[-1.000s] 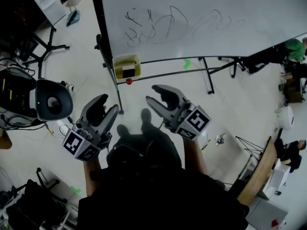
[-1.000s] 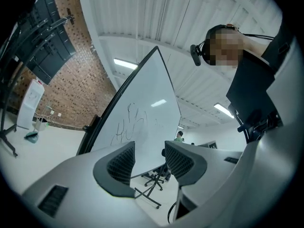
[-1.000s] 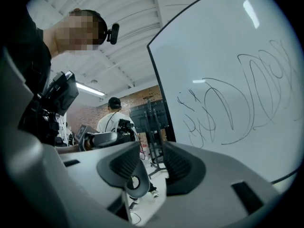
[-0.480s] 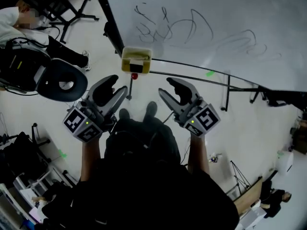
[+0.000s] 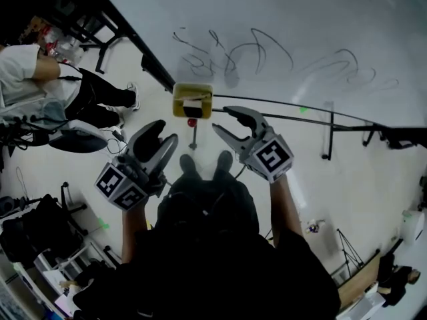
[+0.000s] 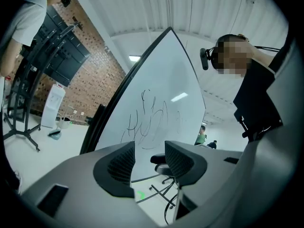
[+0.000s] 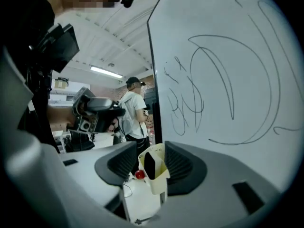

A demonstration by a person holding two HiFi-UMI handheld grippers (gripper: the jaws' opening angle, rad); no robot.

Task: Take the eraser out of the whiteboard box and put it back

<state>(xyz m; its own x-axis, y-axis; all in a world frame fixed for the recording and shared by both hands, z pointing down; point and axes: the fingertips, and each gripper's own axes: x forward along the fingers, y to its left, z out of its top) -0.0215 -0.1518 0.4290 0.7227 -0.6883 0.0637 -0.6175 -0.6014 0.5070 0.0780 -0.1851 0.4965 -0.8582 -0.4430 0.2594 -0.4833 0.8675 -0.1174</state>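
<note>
eraser (image 7: 149,165) partly hidden in box (image 7: 158,184), whiteboard (image 5: 300,19) cropped

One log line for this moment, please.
step: eraser not yet taken | right tongs: open, just been opening, empty, aimed at box | eraser: in box | left tongs: open, empty

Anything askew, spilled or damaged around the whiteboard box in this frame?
Nothing stands out. The yellow box hangs upright at the lower corner of the whiteboard, with the eraser standing inside. The right tongs have just been opening and are empty, with the box ahead of them. The left tongs are open and empty too.
</note>
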